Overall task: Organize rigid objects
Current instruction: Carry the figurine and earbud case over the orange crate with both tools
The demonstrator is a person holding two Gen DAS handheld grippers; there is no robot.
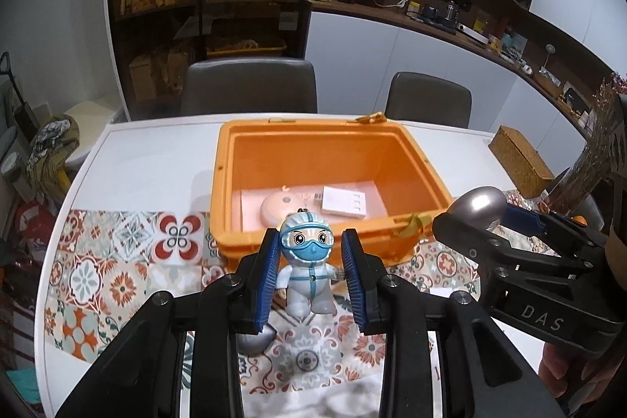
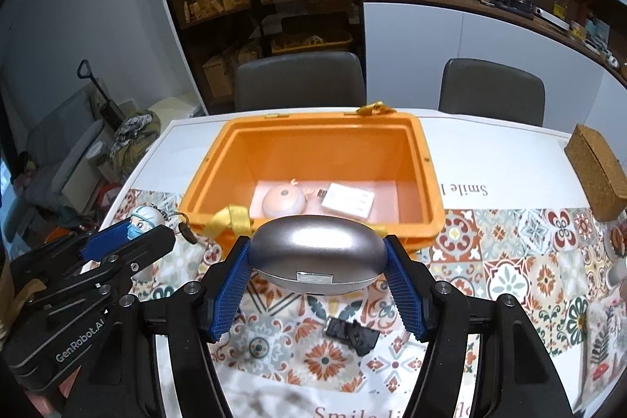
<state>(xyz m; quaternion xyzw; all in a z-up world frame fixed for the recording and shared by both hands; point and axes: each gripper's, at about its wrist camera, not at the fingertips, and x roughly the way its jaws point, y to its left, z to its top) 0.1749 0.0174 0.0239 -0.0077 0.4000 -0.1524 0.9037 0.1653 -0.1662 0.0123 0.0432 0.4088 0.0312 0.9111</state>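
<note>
bin (image 2: 427, 179) ahead of and below both claws, open | case (image 2: 317, 253) clamped crosswise in right gripper (image 2: 318, 275), at near rim | figurine (image 1: 307, 261) pinched upright in left gripper (image 1: 309, 275), just short of rim

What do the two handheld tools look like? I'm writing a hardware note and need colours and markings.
Both are black, angular two-finger linkages with round silver pivot bolts, and blue ribbed pads lining the inside of each finger. The left tool carries white "GenRobot.AI" lettering along its body, readable in the right wrist view. The right tool shows white "DAS" lettering in the left wrist view. No cables are visible.
</note>
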